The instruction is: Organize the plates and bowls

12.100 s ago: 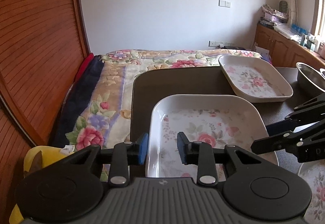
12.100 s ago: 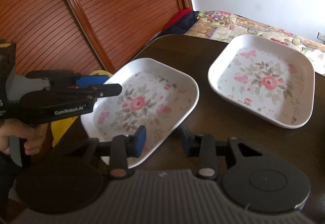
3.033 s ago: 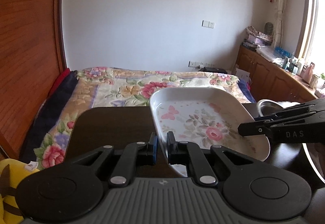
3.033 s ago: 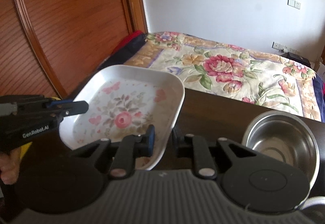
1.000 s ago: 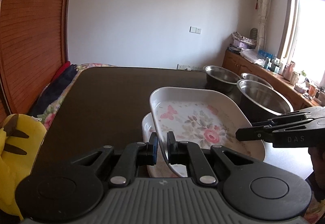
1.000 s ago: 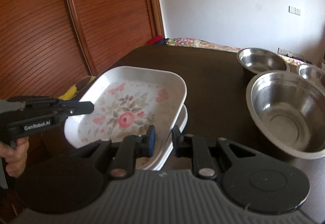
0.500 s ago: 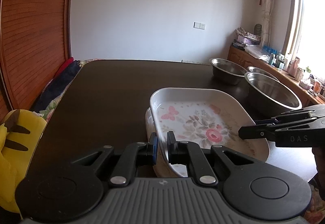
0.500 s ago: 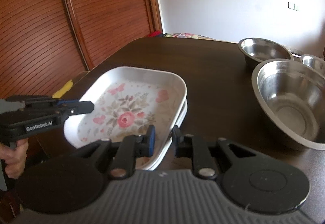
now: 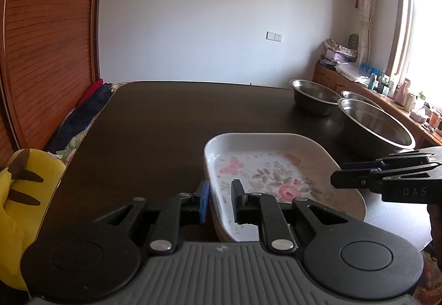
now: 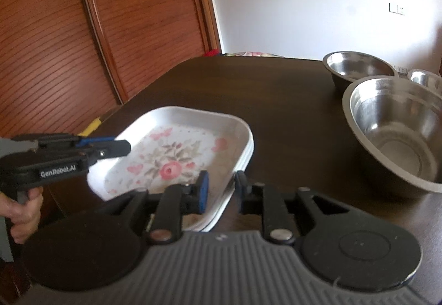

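Observation:
A white floral square plate [image 9: 276, 166] lies nested on another like it on the dark table [image 9: 171, 122]; the stacked rims show in the right wrist view [image 10: 243, 155]. My left gripper [image 9: 220, 201] is open, its jaws straddling the plate's near rim without gripping it. My right gripper [image 10: 220, 190] is open too, its jaws either side of the opposite rim. Each gripper shows in the other's view, the right one [image 9: 386, 175] and the left one [image 10: 83, 150].
Three steel bowls stand to the right: a large one [image 10: 397, 128], a medium one [image 10: 359, 67], and a small one [image 10: 426, 81] behind. A yellow plush [image 9: 25, 189] sits off the table's left edge. A wooden wardrobe [image 10: 110, 28] stands behind.
The held plate came down onto the lower plate. Both grippers opened and let go of its rim.

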{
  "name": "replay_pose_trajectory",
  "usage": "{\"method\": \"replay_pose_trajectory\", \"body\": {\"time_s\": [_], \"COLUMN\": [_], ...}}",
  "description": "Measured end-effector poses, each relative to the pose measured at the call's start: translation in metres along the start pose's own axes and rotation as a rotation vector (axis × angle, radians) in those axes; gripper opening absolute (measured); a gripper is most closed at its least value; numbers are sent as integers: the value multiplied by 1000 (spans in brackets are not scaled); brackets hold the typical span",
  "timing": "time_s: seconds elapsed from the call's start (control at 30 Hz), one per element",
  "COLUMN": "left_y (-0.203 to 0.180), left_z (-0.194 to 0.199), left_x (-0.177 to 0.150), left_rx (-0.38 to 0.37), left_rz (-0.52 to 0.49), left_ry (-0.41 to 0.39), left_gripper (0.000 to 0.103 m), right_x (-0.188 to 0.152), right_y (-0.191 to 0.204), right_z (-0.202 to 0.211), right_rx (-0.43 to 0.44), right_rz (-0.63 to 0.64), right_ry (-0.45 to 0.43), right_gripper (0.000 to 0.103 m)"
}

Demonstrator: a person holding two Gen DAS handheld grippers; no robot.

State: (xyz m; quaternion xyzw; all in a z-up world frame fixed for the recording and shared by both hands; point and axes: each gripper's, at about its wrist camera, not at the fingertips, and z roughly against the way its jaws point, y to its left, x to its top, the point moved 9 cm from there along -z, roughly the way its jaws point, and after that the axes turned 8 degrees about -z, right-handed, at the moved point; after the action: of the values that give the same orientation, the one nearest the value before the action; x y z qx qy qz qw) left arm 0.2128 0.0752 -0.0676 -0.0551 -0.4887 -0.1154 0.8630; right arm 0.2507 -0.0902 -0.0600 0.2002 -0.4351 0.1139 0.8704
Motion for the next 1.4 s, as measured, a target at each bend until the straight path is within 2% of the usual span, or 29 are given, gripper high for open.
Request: {"method": "replay_pose_trajectory", "body": {"time_s": [0.1, 0.13, 0.27, 0.4, 0.47, 0.53, 0.67, 0.83, 0.9, 0.97, 1.1, 1.2, 1.4], "left_y": [0, 0, -5, -16, -24, -34, -57, -88, -100, -110, -133, -146, -171], "left_z": [3, 6, 20, 32, 37, 41, 43, 43, 41, 39, 35, 29, 12], "left_x": [1, 2, 9, 17, 20, 22, 24, 26, 26, 28, 33, 36, 46], "left_rx": [9, 18, 67, 73, 75, 71, 43, 21, 11, 3, -21, -42, -81], "left_rz": [-1, -8, -47, -70, -82, -101, -116, -147, -147, -145, -136, -128, -136], "left_ry": [-16, -27, -86, -137, -159, -182, -210, -243, -257, -270, -300, -302, -289], "left_gripper": [51, 60, 85, 91, 98, 102, 103, 103, 103, 103, 103, 103, 103], "right_x": [2, 3, 5, 0, -4, -6, -10, -13, -12, -13, -14, -17, -15], "right_y": [2, 3, 5, 6, 3, -1, -14, -35, -44, -55, -78, -93, -120], "right_z": [4, 7, 23, 39, 47, 55, 74, 103, 115, 126, 143, 152, 157], "right_rx": [-14, -21, -23, -11, -21, -32, -45, -118, -138, -156, -184, -188, -237], "right_rz": [31, 44, 64, 82, 81, 79, 46, 56, 51, 38, -6, -42, -59], "right_ry": [-38, -55, -130, -181, -206, -234, -281, -354, -385, -414, -470, -489, -514], "right_gripper": [23, 23, 34, 38, 39, 39, 47, 55, 65, 70, 100, 103, 103]}}
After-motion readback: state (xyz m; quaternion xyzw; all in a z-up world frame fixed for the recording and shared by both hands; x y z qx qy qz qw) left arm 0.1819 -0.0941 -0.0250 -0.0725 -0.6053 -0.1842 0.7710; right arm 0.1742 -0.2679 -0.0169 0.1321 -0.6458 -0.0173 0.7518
